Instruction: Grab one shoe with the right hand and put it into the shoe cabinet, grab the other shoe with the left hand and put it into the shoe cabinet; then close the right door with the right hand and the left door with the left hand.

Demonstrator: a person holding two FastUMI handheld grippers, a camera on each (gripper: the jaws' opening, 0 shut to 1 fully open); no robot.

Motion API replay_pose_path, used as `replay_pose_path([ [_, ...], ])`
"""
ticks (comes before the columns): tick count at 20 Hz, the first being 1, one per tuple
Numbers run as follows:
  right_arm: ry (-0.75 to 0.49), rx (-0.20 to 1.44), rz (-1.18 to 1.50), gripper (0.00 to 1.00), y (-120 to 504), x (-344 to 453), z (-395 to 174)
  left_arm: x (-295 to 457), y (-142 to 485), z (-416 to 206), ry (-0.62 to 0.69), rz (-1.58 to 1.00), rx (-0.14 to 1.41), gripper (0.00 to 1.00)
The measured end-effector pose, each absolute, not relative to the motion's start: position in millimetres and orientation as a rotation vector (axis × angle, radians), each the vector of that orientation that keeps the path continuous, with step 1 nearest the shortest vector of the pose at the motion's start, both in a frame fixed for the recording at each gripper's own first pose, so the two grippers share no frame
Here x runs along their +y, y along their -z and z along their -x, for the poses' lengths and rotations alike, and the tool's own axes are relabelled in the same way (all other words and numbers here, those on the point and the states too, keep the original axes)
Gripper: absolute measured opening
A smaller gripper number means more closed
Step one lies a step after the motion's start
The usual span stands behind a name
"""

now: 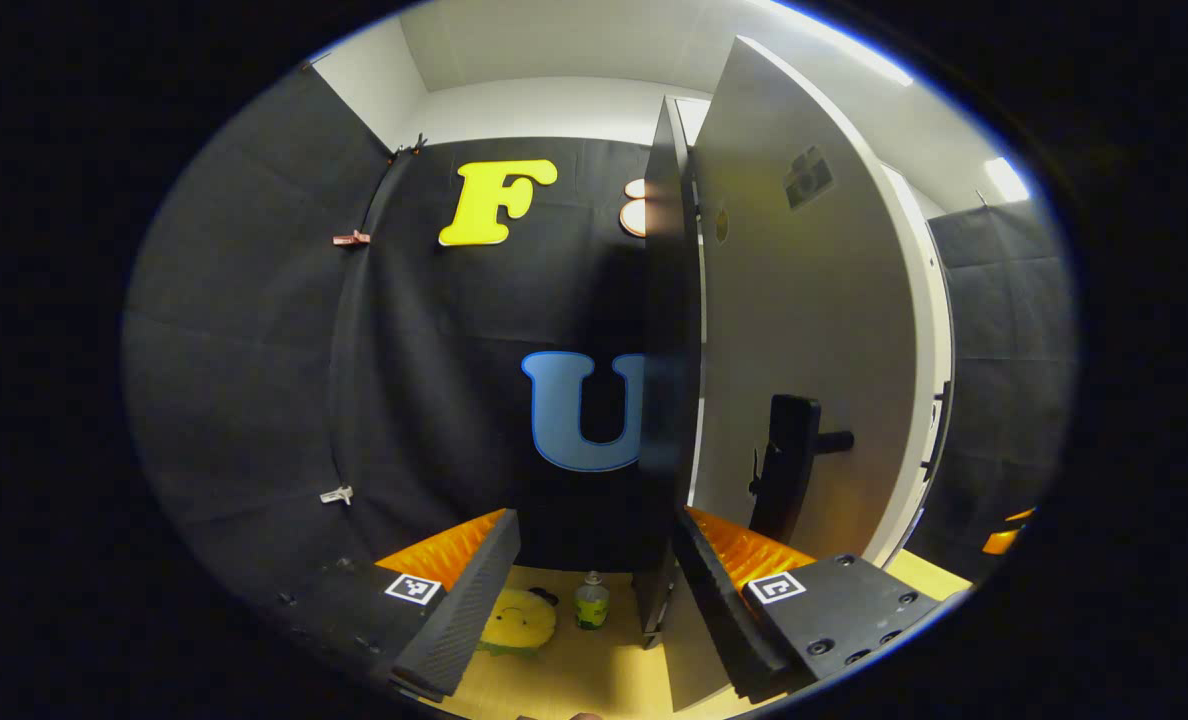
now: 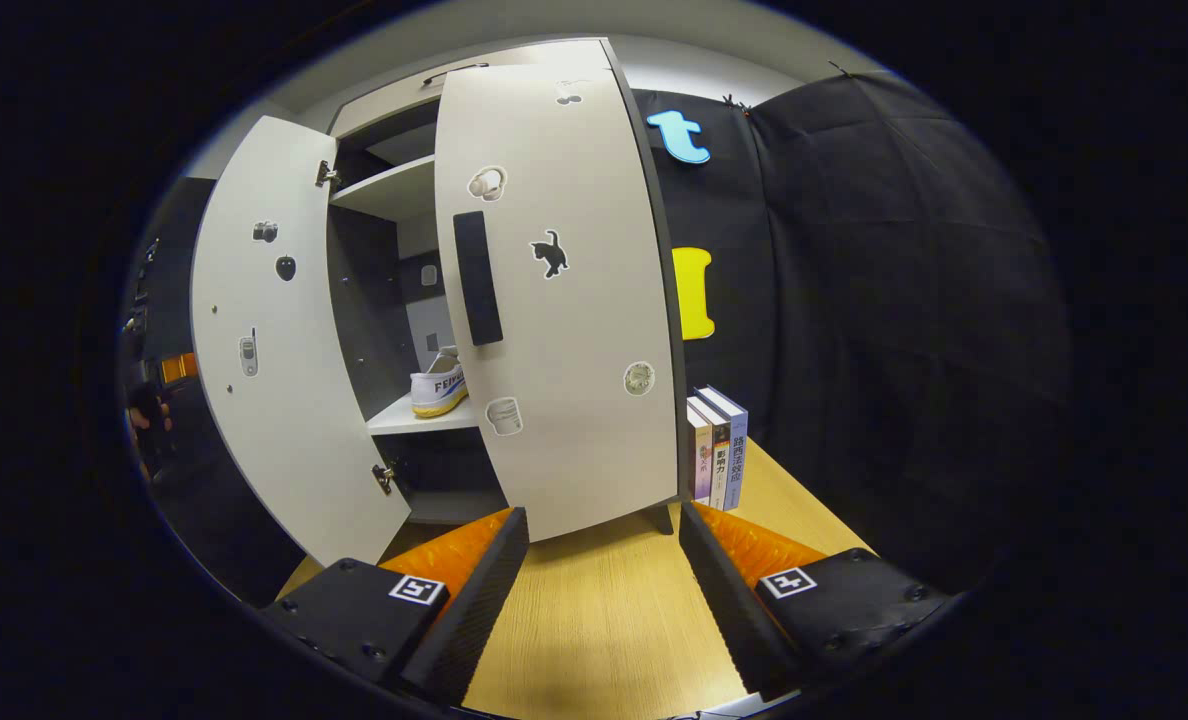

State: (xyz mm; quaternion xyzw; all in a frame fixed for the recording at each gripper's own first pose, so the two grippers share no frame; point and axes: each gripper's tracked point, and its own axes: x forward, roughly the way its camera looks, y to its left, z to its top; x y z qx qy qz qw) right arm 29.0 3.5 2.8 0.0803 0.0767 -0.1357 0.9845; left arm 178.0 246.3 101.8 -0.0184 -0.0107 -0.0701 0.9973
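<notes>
White canvas shoe with yellow sole [image 2: 441, 384] on middle shelf inside tall white shoe cabinet [image 2: 394, 190]; second shoe hidden behind door, can't confirm. Right door, white panel with black bar handle and stickers [image 2: 554, 300], ajar, just ahead of right gripper [image 2: 602, 590], jaws spread, empty, above pale wooden bench [image 2: 594, 620]. Left door, plain white panel with small stickers [image 2: 274, 340], swung wide. Left gripper [image 1: 594, 600] at that door's edge [image 1: 804, 320], jaws spread, empty. Step likely door closing. Next: push right door shut, then left.
</notes>
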Motion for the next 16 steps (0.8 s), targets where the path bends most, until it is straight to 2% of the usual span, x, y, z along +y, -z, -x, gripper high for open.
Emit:
replay_pose_path([
  [4,0.296,0.148,-0.185,0.98,-1,-6,-26,239,-112,-177,0.161,0.073,-0.038,0.93],
  [5,0.294,0.152,-0.195,0.98,1,-6,-27,233,-111,-177,0.175,0.076,-0.023,0.9],
  [9,0.279,0.156,-0.209,0.98,4,-6,-27,207,-110,-170,0.195,0.1,-0.003,0.9],
  [16,0.223,0.157,-0.202,0.98,-5,-30,-47,111,-109,-170,0.239,0.132,-0.005,0.9],
])
